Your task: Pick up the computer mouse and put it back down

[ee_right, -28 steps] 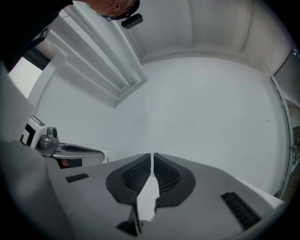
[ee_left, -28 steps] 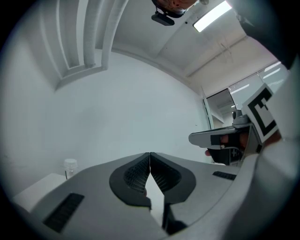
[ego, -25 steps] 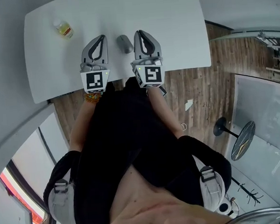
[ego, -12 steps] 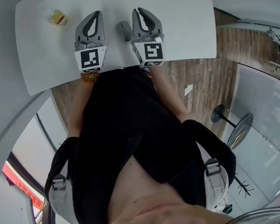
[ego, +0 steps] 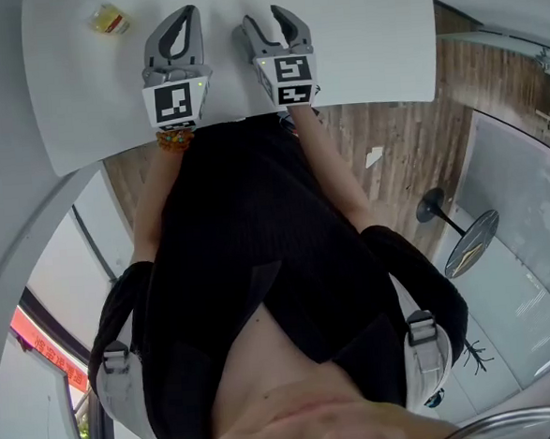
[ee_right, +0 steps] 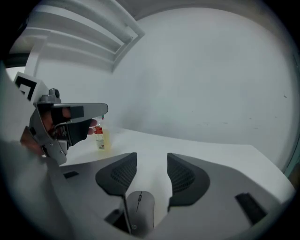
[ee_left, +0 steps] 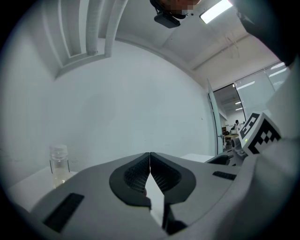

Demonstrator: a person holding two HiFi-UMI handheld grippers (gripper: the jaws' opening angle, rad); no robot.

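Note:
A grey computer mouse (ee_right: 139,210) lies on the white table (ego: 366,48). In the right gripper view it sits low between the two jaws, and the pads do not touch it. My right gripper (ego: 266,19) (ee_right: 151,158) has just been opening its jaws and stands open over the mouse, tilted down. In the head view its left finger covers most of the mouse. My left gripper (ego: 188,13) (ee_left: 149,155) is shut on nothing and hovers level to the left of the right one.
A small clear bottle (ego: 109,19) (ee_right: 100,136) of yellowish liquid stands at the table's far left. A white wall runs behind the table. The table's near edge lies just behind both grippers, with wood floor (ego: 382,131) and a black stand base (ego: 432,203) to the right.
My right gripper has sunk and tipped down over the mouse, and its jaws have gone from shut to open. The left gripper has shifted slightly forward and lower.

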